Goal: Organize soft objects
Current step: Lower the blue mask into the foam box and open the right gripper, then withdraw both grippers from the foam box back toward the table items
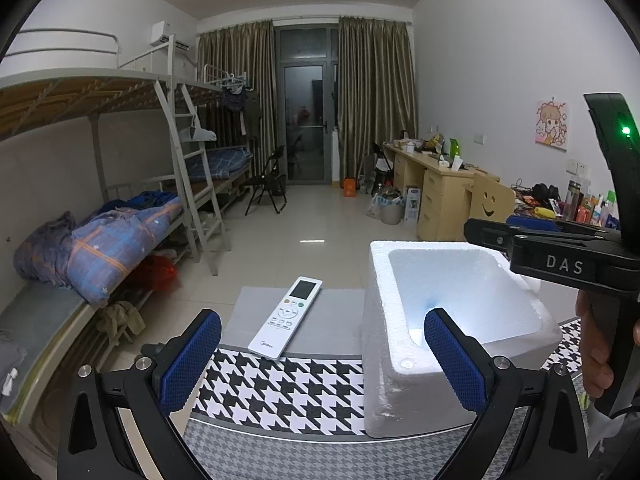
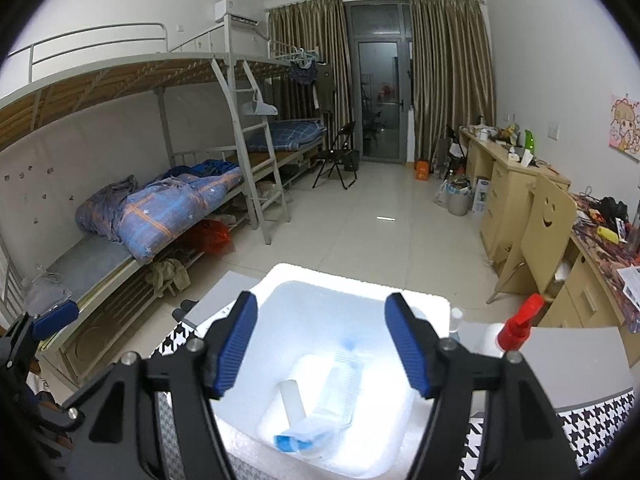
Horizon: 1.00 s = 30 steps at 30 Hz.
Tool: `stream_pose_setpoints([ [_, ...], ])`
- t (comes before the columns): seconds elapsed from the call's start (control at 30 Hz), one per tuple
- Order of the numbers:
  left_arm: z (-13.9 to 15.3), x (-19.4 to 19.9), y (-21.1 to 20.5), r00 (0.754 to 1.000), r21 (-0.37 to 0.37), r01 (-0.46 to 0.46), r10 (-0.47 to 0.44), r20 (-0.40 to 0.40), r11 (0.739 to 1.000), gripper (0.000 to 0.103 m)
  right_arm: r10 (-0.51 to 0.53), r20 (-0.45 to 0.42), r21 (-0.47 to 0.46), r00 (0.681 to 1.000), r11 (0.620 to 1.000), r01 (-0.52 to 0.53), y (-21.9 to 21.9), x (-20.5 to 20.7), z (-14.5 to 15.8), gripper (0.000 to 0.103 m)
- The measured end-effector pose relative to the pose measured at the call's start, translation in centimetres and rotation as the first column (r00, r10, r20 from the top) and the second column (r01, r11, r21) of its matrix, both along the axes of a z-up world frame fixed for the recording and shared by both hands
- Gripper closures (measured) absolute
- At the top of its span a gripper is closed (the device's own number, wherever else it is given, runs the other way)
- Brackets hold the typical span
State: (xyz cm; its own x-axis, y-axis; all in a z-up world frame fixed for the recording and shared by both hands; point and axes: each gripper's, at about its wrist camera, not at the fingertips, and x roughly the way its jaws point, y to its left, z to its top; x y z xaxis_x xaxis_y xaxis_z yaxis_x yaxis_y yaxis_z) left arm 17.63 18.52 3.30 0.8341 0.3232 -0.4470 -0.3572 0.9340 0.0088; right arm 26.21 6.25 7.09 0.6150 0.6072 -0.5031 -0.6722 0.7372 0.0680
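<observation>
A white foam box (image 1: 396, 384) stands on a houndstooth cloth (image 1: 288, 392). My right gripper (image 2: 322, 340) hangs open right over the box's rim (image 2: 352, 276), with nothing between its blue pads. On the bottom of the box lie a clear soft packet (image 2: 340, 384) with a blue end (image 2: 292, 442) and a white tube (image 2: 292, 400). My left gripper (image 1: 322, 360) is open and empty, low over the cloth just left of the box. In the left wrist view the right gripper (image 1: 492, 232) reaches in from the right above the box, held by a hand (image 1: 596, 344).
A white remote control (image 1: 286, 316) lies on a grey board left of the box. A spray bottle with a red trigger (image 2: 516, 326) stands to the box's right. Bunk beds (image 1: 120, 240) line the left wall. Desks (image 1: 440, 196) and a smiley-backed chair (image 2: 548, 216) line the right wall.
</observation>
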Motion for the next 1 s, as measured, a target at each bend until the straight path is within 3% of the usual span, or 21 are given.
stream_pose_setpoints([
  [0.13,0.1,0.0,-0.4,1.000,-0.008,0.006,-0.006,0.001,1.000,0.001,-0.008,0.013,-0.001,1.000,1.000,0.008,-0.5,-0.2,0.4,0.032],
  [0.27,0.4,-0.4,-1.1,1.000,-0.005,0.019,-0.019,0.009,1.000,0.001,-0.019,0.029,0.008,0.999,1.000,0.018,-1.2,-0.8,1.0,0.018],
  [0.43,1.0,-1.2,-2.3,0.999,0.005,0.035,-0.035,0.018,0.999,0.001,-0.041,0.061,0.024,0.997,0.999,0.039,-2.7,-2.1,1.8,0.011],
  [1.0,2.1,-4.5,-6.3,0.994,0.028,0.093,-0.094,0.049,0.995,0.001,-0.051,0.111,0.039,0.993,0.998,0.046,-6.7,-6.0,2.8,0.011],
])
